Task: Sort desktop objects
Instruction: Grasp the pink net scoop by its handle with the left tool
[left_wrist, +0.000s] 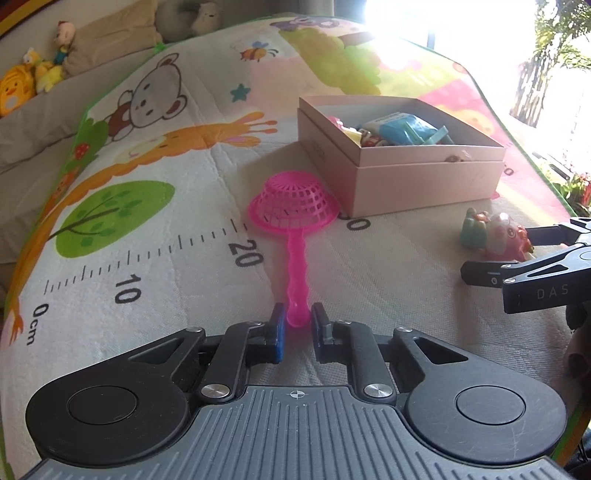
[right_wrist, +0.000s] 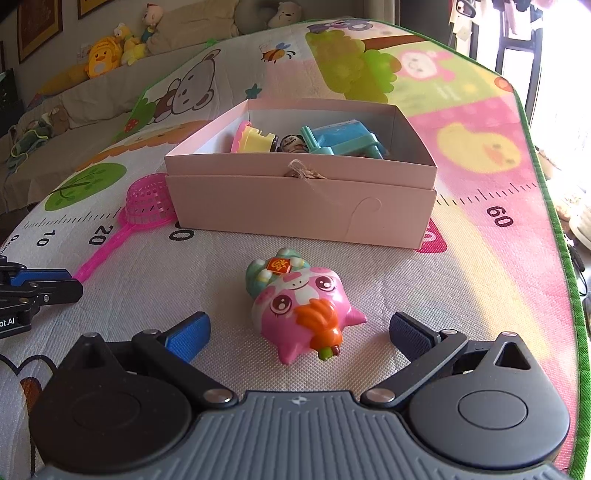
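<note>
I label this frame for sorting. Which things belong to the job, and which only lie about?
Job: pink strainer, pig toy, pink box, left gripper, right gripper.

Lying about: plush toys, play mat.

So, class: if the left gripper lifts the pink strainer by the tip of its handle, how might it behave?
The strainer looks like thin plastic mesh, so probably light. Its long slim handle may flex, and the basket end may droop. The left gripper flanks only the tip, so it could swivel.
</note>
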